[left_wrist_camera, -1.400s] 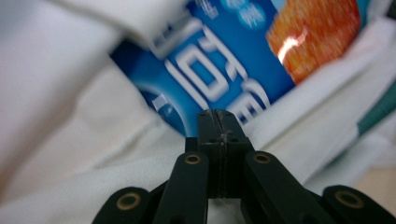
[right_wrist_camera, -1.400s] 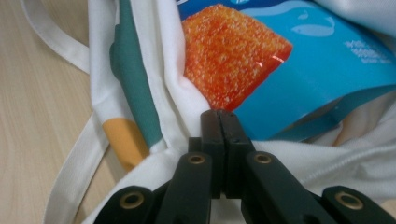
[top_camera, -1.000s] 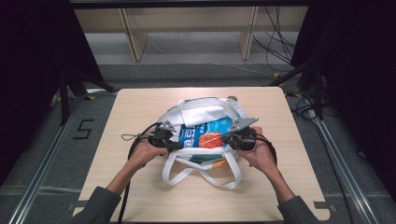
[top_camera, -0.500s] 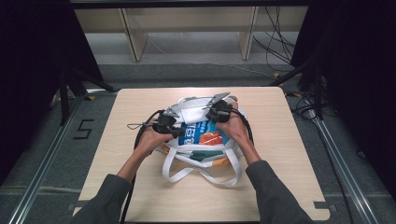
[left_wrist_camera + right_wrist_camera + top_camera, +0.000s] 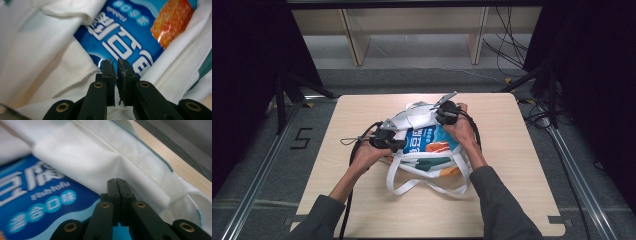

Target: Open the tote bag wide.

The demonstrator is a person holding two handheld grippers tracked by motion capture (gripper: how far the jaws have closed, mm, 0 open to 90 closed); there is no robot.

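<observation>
High view: a white bag (image 5: 422,150) lies near the middle of the table (image 5: 522,170), with a blue snack packet (image 5: 427,139) showing in its mouth and two white handles (image 5: 412,186) looped toward the person. The left tongs (image 5: 398,144) sit at the bag's left edge, level with the packet; the right tongs (image 5: 439,116) are at its far edge, beside the folded white cloth there. In the left gripper view, the left tongs (image 5: 115,62) have their jaws a narrow slit apart, nothing clearly pinched, with the packet (image 5: 140,32) just ahead of the tips and bag cloth (image 5: 45,50) to either side. In the right gripper view, the right tongs (image 5: 117,181) are closed tight, tip to tip; whether cloth is caught between them I cannot tell. White bag cloth (image 5: 105,155) lies right ahead of them and the packet (image 5: 37,202) just beside, to their left.
</observation>
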